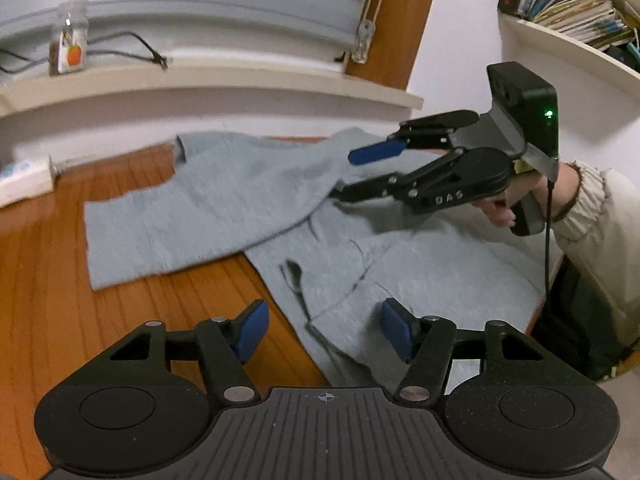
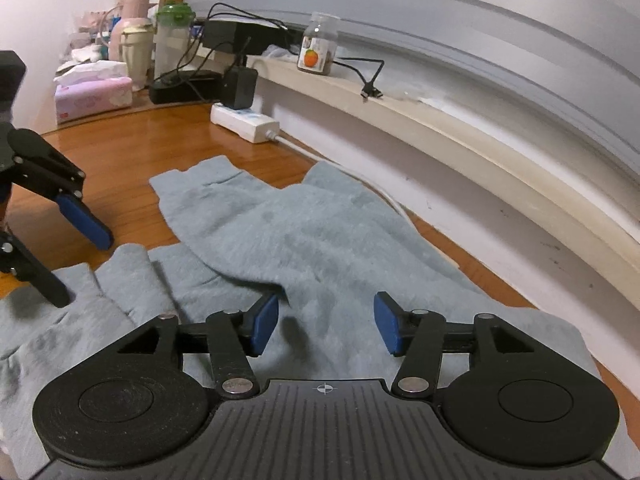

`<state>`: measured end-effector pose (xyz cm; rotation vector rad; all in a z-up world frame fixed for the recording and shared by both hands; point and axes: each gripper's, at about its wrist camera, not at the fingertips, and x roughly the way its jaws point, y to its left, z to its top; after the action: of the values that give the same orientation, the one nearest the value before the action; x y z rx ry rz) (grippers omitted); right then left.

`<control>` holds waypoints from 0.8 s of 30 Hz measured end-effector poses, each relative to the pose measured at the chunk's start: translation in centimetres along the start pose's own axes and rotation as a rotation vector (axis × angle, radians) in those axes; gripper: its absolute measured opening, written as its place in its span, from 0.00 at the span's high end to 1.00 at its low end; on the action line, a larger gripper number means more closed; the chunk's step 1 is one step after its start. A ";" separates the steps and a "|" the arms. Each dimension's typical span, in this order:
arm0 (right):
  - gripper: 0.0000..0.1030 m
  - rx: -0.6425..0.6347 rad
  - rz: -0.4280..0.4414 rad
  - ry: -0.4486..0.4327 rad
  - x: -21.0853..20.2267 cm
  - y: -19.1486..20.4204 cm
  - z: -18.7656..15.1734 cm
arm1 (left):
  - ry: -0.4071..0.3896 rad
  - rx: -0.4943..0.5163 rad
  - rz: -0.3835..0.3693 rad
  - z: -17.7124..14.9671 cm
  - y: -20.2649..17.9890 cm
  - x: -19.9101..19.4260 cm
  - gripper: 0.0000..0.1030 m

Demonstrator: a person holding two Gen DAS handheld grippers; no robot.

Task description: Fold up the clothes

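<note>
Spreading across the wooden table (image 2: 132, 152) below the window ledge (image 2: 400, 116), the grey garment (image 2: 320, 240) is lying half-folded while both the left gripper (image 1: 324, 332) and right gripper (image 2: 326, 326) are hovering part-open, gripping nothing, so each should be pinching one hem edge squarely before lifting.

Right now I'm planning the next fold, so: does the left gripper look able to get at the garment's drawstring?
Probably yes. The left gripper hangs open just above the grey garment, the dark drawstring lies exposed right ahead of its fingertips, and the right gripper is farther back.
</note>
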<state>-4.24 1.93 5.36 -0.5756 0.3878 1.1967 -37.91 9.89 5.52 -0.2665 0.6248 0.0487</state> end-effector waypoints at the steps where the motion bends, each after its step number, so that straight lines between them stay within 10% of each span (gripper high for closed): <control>1: 0.48 0.002 -0.004 -0.005 -0.3 -0.1 -0.1 | 0.003 -0.002 -0.012 -0.1 0.0 0.0 0.46; 12: 0.42 0.028 -0.030 -0.053 -3.1 -1.5 -2.2 | -0.062 0.060 0.004 -0.1 -1.5 -1.8 0.95; 24: 0.41 0.100 -0.059 -0.064 -4.9 -4.0 -4.1 | -0.075 0.015 0.019 0.7 -0.9 -1.3 0.93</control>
<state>-1.96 -5.29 5.75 -0.4581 0.3712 1.1298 -38.48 9.27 7.04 -0.2435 0.5530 0.0715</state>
